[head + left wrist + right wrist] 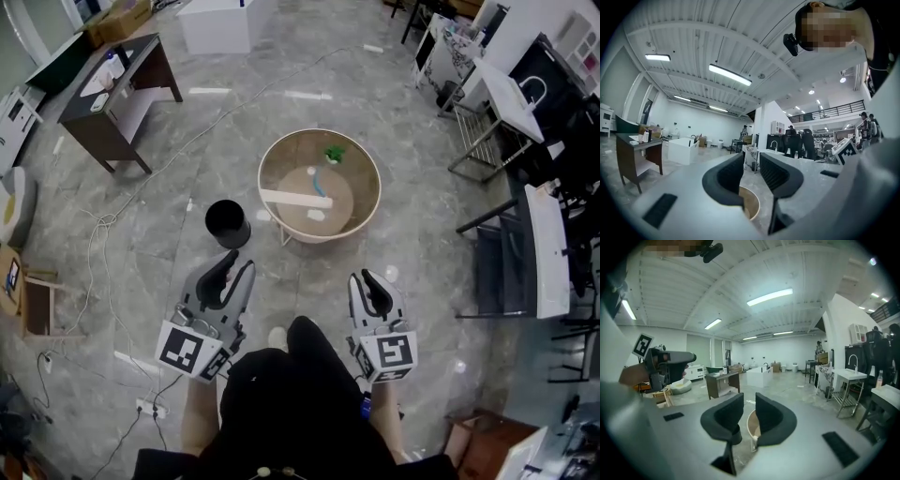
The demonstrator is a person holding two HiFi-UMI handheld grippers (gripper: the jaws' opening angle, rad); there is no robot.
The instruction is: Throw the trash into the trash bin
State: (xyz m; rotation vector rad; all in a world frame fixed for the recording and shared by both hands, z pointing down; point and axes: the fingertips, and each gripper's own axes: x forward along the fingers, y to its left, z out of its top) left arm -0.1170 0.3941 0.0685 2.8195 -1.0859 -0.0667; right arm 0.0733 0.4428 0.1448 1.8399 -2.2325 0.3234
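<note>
Black and round, the trash bin [227, 223] is standing on the grey stone floor [187, 141], near the left edge of the round tan desk [262, 178]. Inside the desk's raised rim, 4 bits of trash are lying: a green scrap [334, 154] by the far edge, a white strip [295, 199] across the middle, a blue piece [320, 185] touching it, and a white wad [318, 214] toward the near edge. The left tongs [237, 262] and the right tongs [371, 279] are hovering short of the desk, jaws slightly parted and gripping nothing.
</note>
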